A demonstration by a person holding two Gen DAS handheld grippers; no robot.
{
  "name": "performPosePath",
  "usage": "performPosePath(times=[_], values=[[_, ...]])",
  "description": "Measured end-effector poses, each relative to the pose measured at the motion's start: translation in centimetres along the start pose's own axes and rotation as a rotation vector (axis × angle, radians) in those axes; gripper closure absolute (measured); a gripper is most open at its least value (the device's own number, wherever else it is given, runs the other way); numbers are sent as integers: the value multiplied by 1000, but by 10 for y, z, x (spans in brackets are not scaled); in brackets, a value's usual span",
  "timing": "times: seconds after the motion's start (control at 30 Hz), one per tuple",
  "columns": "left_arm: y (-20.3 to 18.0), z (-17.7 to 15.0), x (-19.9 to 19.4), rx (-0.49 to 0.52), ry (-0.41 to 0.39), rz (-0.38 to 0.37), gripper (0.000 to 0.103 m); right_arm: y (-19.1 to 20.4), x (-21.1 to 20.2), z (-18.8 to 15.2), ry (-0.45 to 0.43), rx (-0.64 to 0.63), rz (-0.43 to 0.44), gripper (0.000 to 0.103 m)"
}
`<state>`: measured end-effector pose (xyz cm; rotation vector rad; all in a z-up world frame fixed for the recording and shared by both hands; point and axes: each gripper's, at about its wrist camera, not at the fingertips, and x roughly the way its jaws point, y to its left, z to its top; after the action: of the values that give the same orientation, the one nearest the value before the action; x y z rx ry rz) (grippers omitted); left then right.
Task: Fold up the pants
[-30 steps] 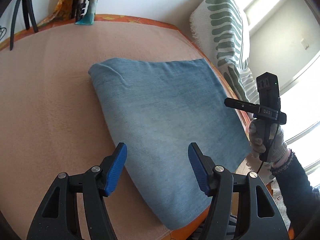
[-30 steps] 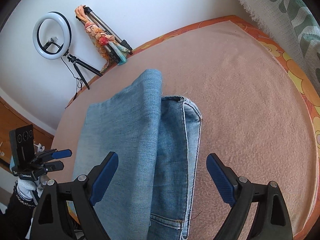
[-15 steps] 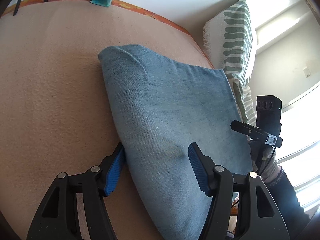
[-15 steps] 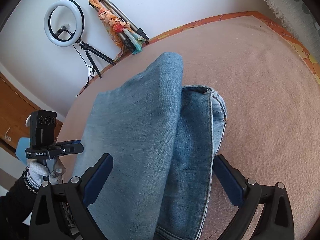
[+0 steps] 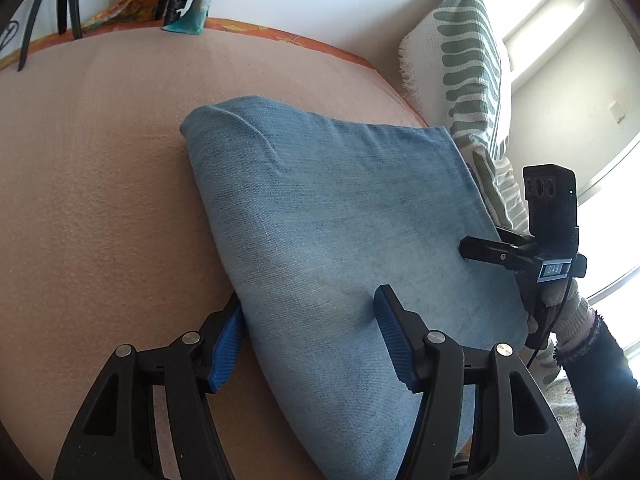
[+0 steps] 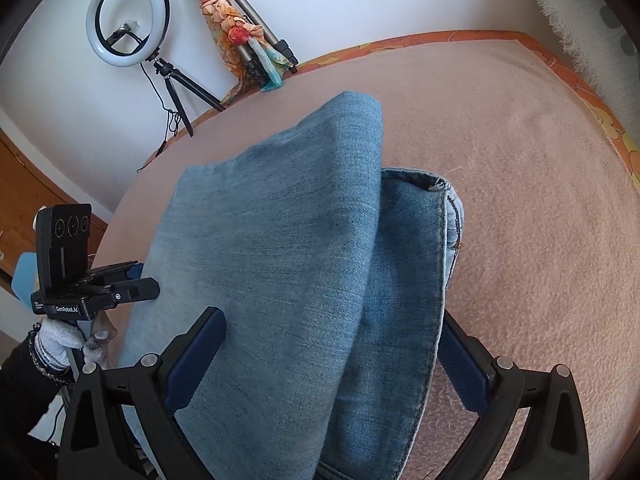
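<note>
Folded blue jeans [image 5: 340, 220] lie on a peach blanket [image 5: 100, 160]. My left gripper [image 5: 310, 340] straddles their folded long edge. Its left pad [image 5: 228, 344] sits low against that edge and its right pad [image 5: 392, 336] rests on top of the denim; the jaws are closing. My right gripper [image 6: 330, 360] stands wide around the other end of the jeans [image 6: 280, 240], where a seamed hem [image 6: 432, 184] shows. One of its pads is over the denim, the other beside the stitched edge. Each gripper also shows in the other's view: right gripper [image 5: 472, 250], left gripper [image 6: 146, 280].
A white pillow with green marks [image 5: 468, 60] leans at the bed's head. A ring light on a tripod [image 6: 126, 24] and a folded tripod wrapped in a scarf [image 6: 240, 36] stand against the wall. The bed's orange border [image 5: 312, 44] runs along the far side.
Both grippers have come down closer to the jeans. The left one now straddles the folded edge, and the right one's jaws have widened around the hem end.
</note>
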<state>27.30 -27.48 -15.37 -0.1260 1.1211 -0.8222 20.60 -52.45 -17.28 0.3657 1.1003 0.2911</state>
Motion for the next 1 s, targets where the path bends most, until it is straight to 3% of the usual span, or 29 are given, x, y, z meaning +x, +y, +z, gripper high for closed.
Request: performPosePath(times=[0.2, 0.37, 0.4, 0.43, 0.47, 0.5, 0.73, 0.83, 1.0], values=[[-5, 0, 2, 22, -15, 29, 43, 1, 1, 0, -4, -4, -32, 0], [-3, 0, 4, 18, -31, 17, 50, 5, 5, 4, 13, 6, -70, 1], [-3, 0, 4, 18, -33, 15, 52, 4, 5, 5, 14, 10, -68, 7], [-3, 0, 5, 16, -35, 12, 56, 4, 4, 5, 10, 15, -54, 21], [-3, 1, 5, 12, -36, 10, 59, 5, 3, 5, 7, 21, -23, 30], [-2, 1, 5, 3, -39, 5, 61, 6, 3, 5, 12, 33, -12, 33], [-6, 2, -2, -18, -75, -22, 82, 48, -12, 2, -41, -99, -199, 71], [-9, 1, -7, -12, -93, -36, 84, 60, -24, 2, -72, -110, -242, 78], [-9, 0, -14, -12, -114, -54, 86, 91, -37, 0, -109, -191, -319, 82]])
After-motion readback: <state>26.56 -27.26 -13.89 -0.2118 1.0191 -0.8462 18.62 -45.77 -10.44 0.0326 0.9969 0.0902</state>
